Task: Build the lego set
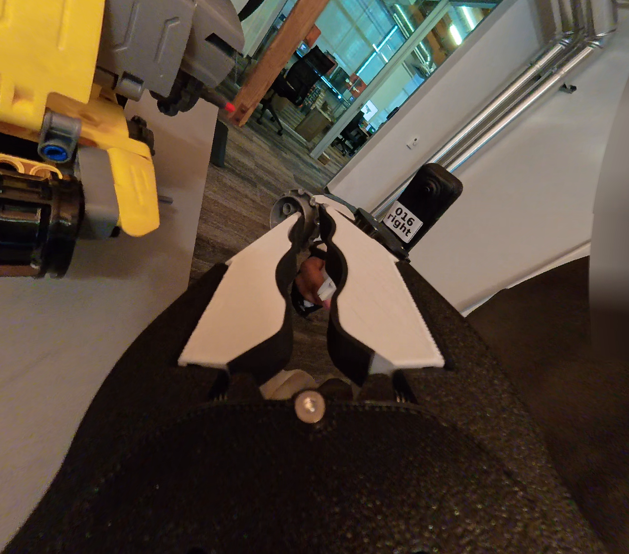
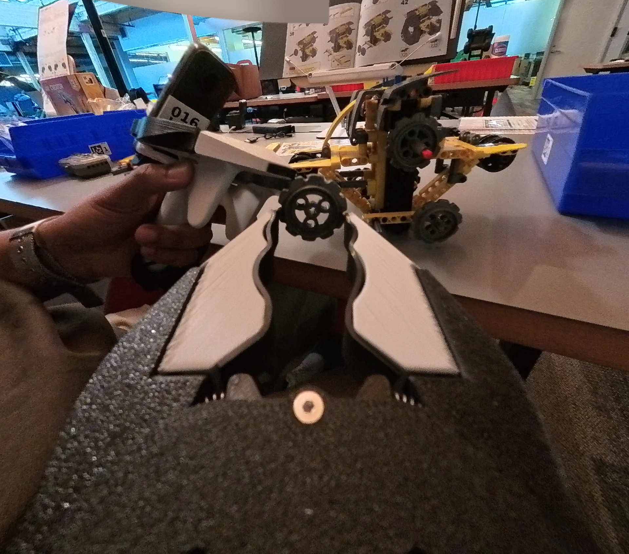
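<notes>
A dark toothed gear wheel (image 2: 311, 209) is held off the table's near edge. My right gripper (image 2: 311, 214) is shut on it, one finger on each side of the rim. My left gripper (image 2: 284, 177), held by a hand (image 2: 112, 211), comes in from the left with its tips on the wheel's upper left edge. In the left wrist view the left gripper (image 1: 308, 220) is closed on the wheel (image 1: 285, 209), seen edge-on, with the right gripper (image 1: 337, 202) just beyond. A yellow and black brick-built vehicle (image 2: 401, 163) stands on the table behind, and it looms close at the left of the left wrist view (image 1: 68, 61).
The grey table (image 2: 510, 248) carries a blue bin (image 2: 585, 146) at the right and another blue bin (image 2: 68, 136) at the far left. An open instruction booklet (image 2: 367, 27) stands behind the vehicle. Small parts lie near the left bin. Carpet floor lies below the table edge. The grippers are tip to tip, or close to it.
</notes>
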